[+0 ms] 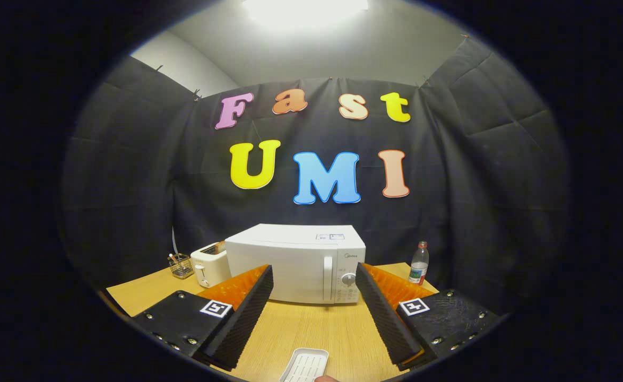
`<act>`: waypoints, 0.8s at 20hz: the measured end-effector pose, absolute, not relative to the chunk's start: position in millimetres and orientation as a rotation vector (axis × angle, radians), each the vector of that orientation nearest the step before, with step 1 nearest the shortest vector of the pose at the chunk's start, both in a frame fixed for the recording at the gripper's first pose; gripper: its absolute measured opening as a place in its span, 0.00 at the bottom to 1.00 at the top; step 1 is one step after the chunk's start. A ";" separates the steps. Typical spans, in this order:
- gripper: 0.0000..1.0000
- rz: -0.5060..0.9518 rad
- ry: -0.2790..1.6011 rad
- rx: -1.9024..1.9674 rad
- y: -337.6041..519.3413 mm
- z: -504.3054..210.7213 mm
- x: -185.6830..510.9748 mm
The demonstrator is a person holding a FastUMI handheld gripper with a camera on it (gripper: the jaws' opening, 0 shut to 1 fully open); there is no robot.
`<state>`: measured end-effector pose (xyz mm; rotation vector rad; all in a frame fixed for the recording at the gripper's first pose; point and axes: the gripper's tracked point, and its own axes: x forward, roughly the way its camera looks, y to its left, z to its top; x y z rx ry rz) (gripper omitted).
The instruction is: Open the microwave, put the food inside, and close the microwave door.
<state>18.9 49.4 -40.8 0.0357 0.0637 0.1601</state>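
- My gripper (314,278) holds its ribbed, matt fingers (248,313) wide apart, touching nothing.
- Pale wooden table (311,329): smooth, faint grain.
- White box-shaped microwave (295,262): smooth, slightly glossy casing.
- White ridged plastic tray (305,366): glossy.
- Clear plastic bottle (419,263): shiny.
- Black cloth wall (476,185): matt, creased.

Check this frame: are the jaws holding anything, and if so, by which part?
Nothing is held. The gripper has its jaws spread wide over the table, the white tray lying loose between them and the shut microwave beyond.
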 end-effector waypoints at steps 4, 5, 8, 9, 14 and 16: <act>0.99 0.163 0.044 0.035 54.7 -33.4 -3.5; 0.99 0.162 0.039 0.034 54.8 -31.3 -7.6; 0.99 0.162 0.028 0.044 57.2 -25.8 -15.6; 0.99 0.163 0.026 0.046 57.3 -25.6 -16.4; 0.99 0.167 0.023 0.052 53.7 -22.3 -16.4; 0.99 0.162 0.028 0.058 48.9 -24.0 -15.8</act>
